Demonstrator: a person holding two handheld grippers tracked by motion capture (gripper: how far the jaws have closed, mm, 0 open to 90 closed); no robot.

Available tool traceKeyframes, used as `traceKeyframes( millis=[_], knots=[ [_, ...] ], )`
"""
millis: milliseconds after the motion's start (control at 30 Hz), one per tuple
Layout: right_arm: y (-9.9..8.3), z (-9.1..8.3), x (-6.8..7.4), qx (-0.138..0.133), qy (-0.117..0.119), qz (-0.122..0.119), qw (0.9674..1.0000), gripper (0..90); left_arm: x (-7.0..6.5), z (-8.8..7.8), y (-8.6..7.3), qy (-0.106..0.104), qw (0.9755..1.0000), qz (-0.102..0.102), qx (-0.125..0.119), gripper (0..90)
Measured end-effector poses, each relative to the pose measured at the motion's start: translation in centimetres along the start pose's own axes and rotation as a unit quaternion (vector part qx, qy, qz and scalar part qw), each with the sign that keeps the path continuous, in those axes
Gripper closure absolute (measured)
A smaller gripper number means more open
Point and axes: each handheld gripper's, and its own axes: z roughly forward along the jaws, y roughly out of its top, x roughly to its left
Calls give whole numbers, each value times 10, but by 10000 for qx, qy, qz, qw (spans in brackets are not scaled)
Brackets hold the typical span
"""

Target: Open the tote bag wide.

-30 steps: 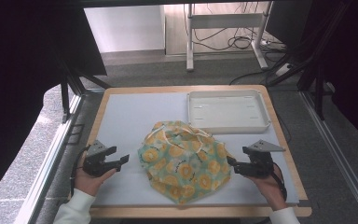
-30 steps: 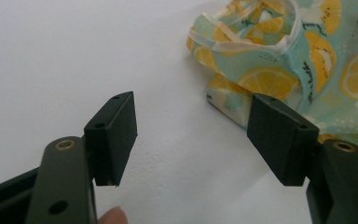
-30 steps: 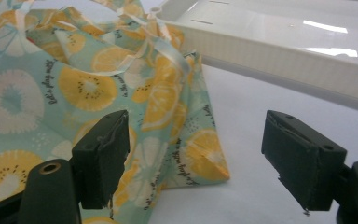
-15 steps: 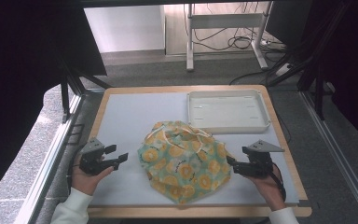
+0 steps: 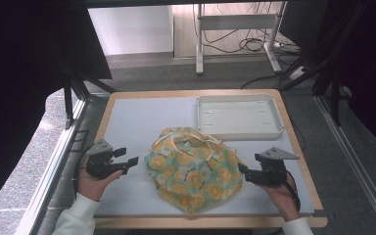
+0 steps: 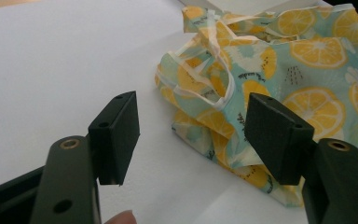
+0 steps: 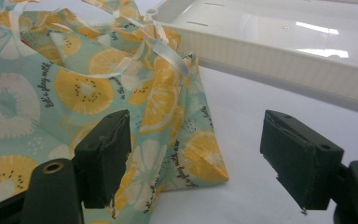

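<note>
The left gripper (image 5: pixel 127 164) hangs wide open just left of the crumpled cloth bag (image 5: pixel 193 169), gripping nothing. The bag lies mid-table, untouched. At its right corner, the right gripper (image 5: pixel 242 172) gapes empty; every handling step remains.

Crumpled drawstring bag (image 5: pixel 194 169) — mint fabric, yellow lemon slices — lying mid-table, white cords loose on top
</note>
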Motion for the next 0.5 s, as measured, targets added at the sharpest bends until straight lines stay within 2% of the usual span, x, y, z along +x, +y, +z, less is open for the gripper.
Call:
traceKeyframes(
  millis=[500],
  knots=[
    [-1,1,0,50,-21,-60,10000,244,-11,17,24,-234,9996,85,100,365]
  ],
)
